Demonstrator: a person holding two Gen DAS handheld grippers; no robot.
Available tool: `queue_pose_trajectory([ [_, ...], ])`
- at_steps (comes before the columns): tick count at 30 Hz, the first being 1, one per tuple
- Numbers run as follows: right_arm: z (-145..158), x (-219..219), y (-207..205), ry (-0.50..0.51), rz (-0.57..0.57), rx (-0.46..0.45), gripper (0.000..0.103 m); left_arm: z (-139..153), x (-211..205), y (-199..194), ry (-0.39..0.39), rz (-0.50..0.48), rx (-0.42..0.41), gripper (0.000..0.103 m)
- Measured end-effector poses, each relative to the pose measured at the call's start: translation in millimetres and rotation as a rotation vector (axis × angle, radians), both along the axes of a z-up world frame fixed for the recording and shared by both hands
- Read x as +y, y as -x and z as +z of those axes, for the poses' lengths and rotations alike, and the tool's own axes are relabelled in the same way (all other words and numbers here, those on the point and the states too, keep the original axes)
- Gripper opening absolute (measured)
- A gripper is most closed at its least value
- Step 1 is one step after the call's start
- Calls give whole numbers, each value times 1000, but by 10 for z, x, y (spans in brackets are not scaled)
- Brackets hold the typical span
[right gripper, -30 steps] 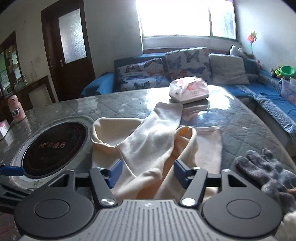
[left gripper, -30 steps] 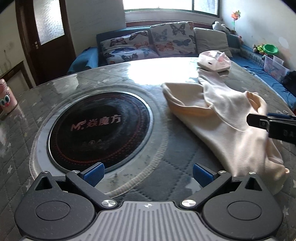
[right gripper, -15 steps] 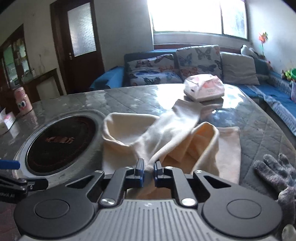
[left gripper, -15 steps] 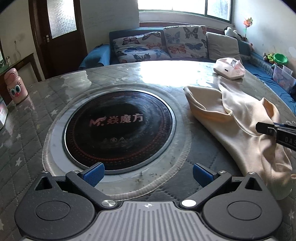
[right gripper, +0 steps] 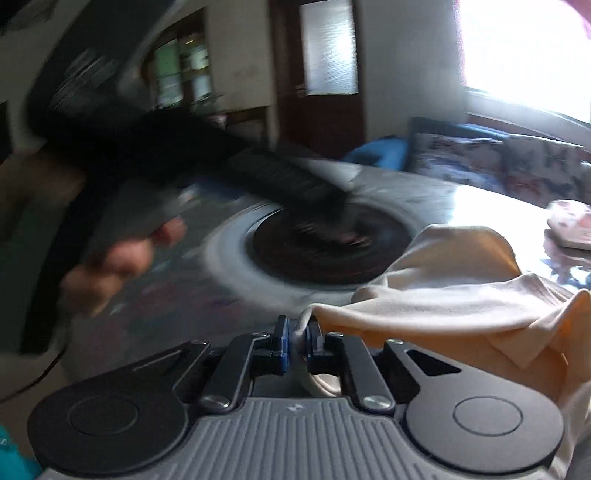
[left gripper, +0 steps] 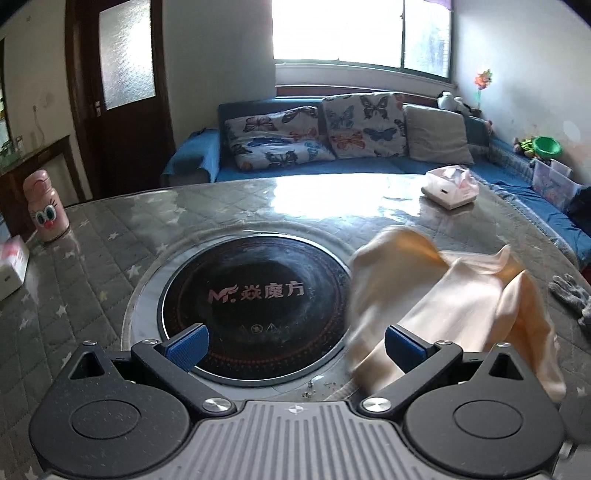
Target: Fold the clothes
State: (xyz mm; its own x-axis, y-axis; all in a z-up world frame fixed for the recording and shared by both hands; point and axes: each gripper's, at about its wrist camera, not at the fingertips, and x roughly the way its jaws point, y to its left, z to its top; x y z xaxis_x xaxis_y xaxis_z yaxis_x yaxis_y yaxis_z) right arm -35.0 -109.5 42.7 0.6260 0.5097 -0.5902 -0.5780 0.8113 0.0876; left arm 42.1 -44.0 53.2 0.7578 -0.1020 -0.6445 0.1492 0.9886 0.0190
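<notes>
- We see a cream garment bunched on the right side of the table, one edge lapping the rim of the round black hob set into the tabletop.
- It is rumpled, not flat: a rounded hump stands at its far end, a pale sleeve-like band runs diagonally across it, and folds near the right show a warmer orange inside.
- Our right gripper has its jaws nearly together, pinching a corner of the garment; they have just been opening very slightly, with the cloth between the pads.
- From that corner the cloth stretches away to the right in a taut ridge.
- Our left gripper stands wide open with nothing between its blue pads, above the hob's near edge; the garment lies just behind its right finger.
- In the right view, much blurred, a hand holds the left tool.
- The table wears a grey quilted cover with white stars under a glossy sheet.
- On it sit a tissue box, a pink bottle and a grey glove.
- Behind are a blue sofa with butterfly cushions, a bright window and a dark door.
</notes>
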Motion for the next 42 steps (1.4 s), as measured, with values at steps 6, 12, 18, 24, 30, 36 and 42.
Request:
queue_pose_trajectory([
  [6, 127, -390, 227, -6, -46, -21, 31, -79, -95, 33, 4, -87, 12, 103],
  [12, 283, -1158, 1, 101, -311, -66, 32, -225, -431, 96, -2, -247, 16, 103],
  [18, 170, -1521, -497, 164, -410, -51, 32, -415, -781, 140, -63, -388, 18, 102],
  [24, 46, -1460, -706, 154, -383, -27, 8, -616, -911, 54, -102, -426, 48, 79],
  [30, 124, -1630, -510, 166, -511, -99, 5, -726, -787, 23, -106, -417, 49, 24],
  [36, 236, -1912, -58, 184, -687, -117, 4, -612, -431, 21, -35, -316, 18, 8],
  [42, 57, -2092, 332, 196, -792, -7, 6, -509, 92, 154, 14, -174, 0, 6],
])
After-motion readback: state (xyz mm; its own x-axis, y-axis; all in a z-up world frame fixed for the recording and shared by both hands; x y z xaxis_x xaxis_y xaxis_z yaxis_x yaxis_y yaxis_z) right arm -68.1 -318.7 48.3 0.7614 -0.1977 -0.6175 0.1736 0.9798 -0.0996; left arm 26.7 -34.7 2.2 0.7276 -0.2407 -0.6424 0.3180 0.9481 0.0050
